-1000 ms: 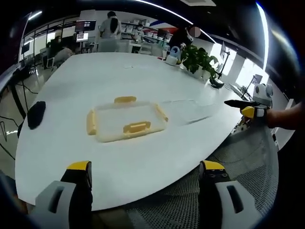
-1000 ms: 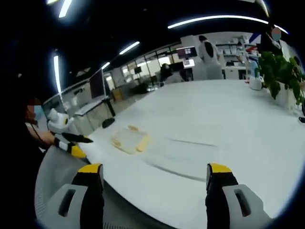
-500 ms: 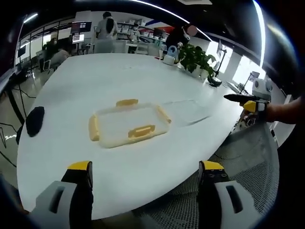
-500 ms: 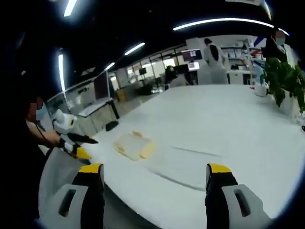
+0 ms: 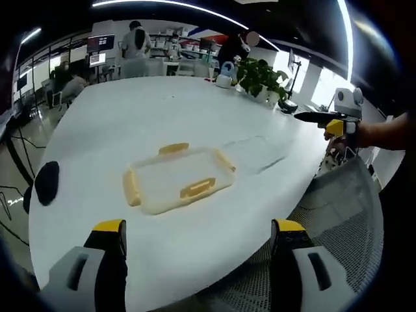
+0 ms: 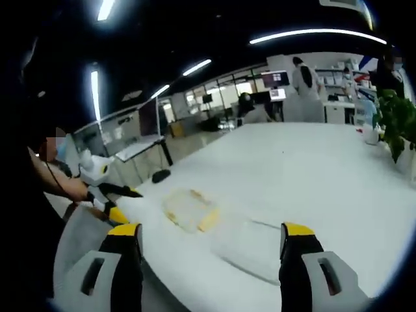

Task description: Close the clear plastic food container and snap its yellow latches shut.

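The left hand-held gripper hovers over the near edge of the white desk, jaws apart and holding nothing. Straight ahead of it lies the clear plastic food container with yellow latches at its sides. The right hand-held gripper, likewise apart and unladen, has the container ahead-left of it.
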A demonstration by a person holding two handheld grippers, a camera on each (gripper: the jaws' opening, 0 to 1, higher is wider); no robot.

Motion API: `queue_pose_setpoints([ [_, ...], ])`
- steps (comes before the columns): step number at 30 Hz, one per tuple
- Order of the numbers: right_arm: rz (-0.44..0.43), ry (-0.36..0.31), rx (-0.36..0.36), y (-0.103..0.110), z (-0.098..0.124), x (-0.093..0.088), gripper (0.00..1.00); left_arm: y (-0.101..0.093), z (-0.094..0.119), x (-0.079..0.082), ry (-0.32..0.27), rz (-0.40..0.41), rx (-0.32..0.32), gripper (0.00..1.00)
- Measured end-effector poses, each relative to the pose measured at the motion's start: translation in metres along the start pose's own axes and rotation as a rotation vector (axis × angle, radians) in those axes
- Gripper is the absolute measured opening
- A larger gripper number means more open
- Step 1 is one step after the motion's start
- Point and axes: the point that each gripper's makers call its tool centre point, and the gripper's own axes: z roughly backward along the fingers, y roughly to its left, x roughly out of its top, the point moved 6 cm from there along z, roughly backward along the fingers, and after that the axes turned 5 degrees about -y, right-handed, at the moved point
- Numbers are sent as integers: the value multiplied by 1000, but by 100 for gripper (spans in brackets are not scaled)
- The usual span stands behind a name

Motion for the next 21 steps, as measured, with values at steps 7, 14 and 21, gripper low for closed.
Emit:
queue_pose_setpoints([
  [7, 81, 42, 70, 7, -19, 10, 86, 7, -3, 5, 11, -10, -21, 93],
  [14, 101, 59, 108, 6, -34, 15, 86, 16, -6, 7, 31, -27, -54, 93],
  [21, 121, 73, 140, 8, -49, 20, 84, 26, -9, 12, 43, -41, -61, 93],
])
